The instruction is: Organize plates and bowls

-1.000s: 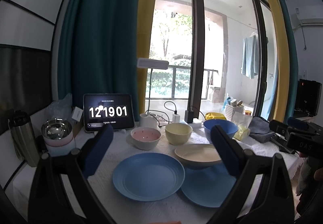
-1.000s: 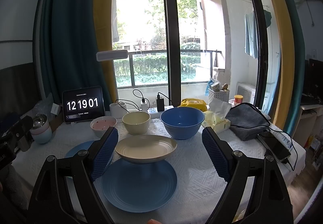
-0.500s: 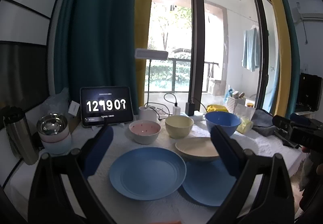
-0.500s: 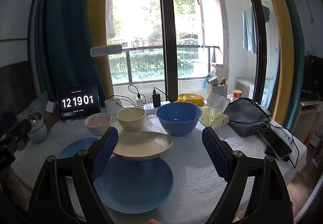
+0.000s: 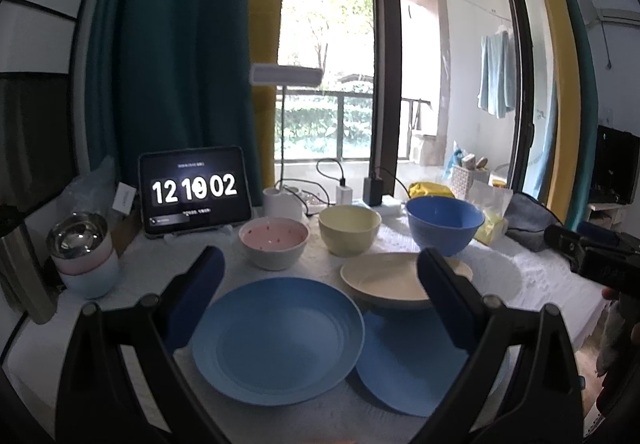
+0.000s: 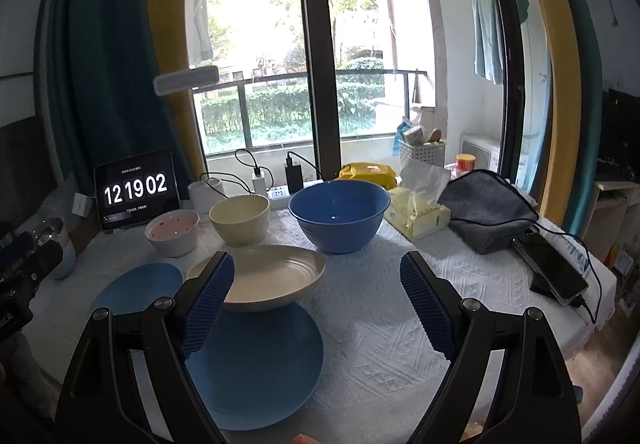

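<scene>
Two blue plates lie side by side on the white tablecloth: one point(image 5: 278, 340) on the left, one point(image 5: 408, 364) on the right, also in the right wrist view point(image 6: 256, 364). A cream plate point(image 5: 396, 280) rests behind, overlapping the right blue plate; it shows in the right wrist view point(image 6: 272, 276). Behind stand a pink bowl point(image 5: 274, 242), a cream bowl point(image 5: 348, 228) and a large blue bowl point(image 5: 444, 222). My left gripper point(image 5: 318, 300) is open above the left blue plate. My right gripper point(image 6: 316, 308) is open above the right blue plate.
A tablet clock point(image 5: 194, 189) stands at the back left, beside stacked cups with a steel bowl point(image 5: 82, 248). A lamp base and chargers point(image 5: 340, 193) sit by the window. A tissue box point(image 6: 418, 213), grey cloth point(image 6: 488, 209) and phone point(image 6: 550, 268) lie on the right.
Both grippers have moved slightly forward and down toward the plates; the dishes look larger. Nothing on the table has moved, and both grippers stay open.
</scene>
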